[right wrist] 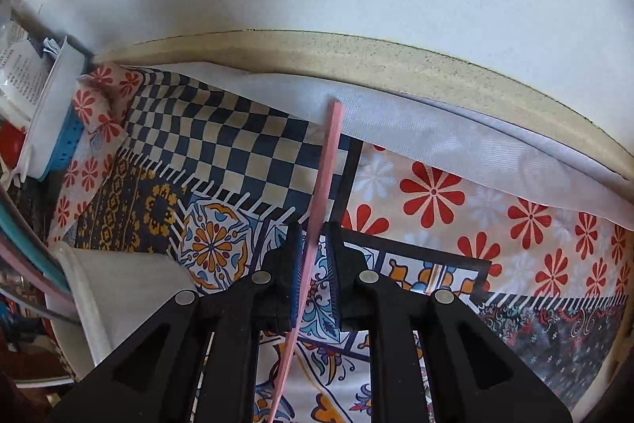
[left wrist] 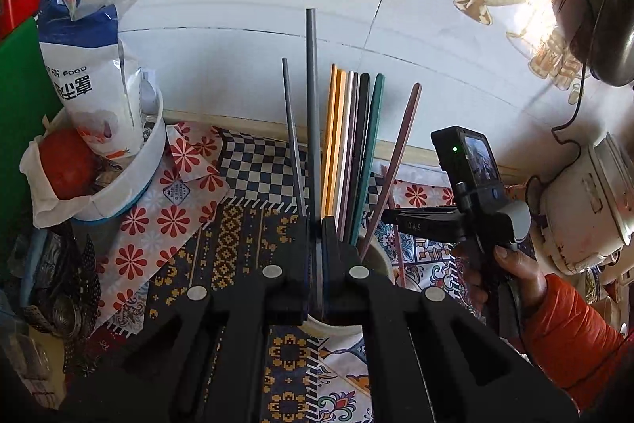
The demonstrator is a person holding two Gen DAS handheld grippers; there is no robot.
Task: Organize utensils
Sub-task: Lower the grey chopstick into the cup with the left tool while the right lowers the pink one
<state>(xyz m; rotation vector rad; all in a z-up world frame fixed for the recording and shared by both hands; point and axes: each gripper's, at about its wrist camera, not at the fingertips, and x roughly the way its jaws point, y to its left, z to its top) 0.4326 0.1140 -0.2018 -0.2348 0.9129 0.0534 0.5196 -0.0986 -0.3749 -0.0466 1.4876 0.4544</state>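
slender pink chopstick (right wrist: 323, 209), square-ended

the left gripper (left wrist: 316, 224) points steeply down, its two black fingers (left wrist: 297, 256) drawn together on a grey chopstick (left wrist: 312, 106) that stands straight up between the pads. the right gripper (right wrist: 317, 236) also aims steeply down, and its jaws stand a little apart around a pink chopstick (right wrist: 325, 177): the stick leans against the left blue pad while a gap shows on the right. seen from the left wrist, the right gripper (left wrist: 390, 217) sits to the right of the grey chopstick, gripped from below by a hand (left wrist: 515, 268) in an orange sleeve (left wrist: 570, 335).
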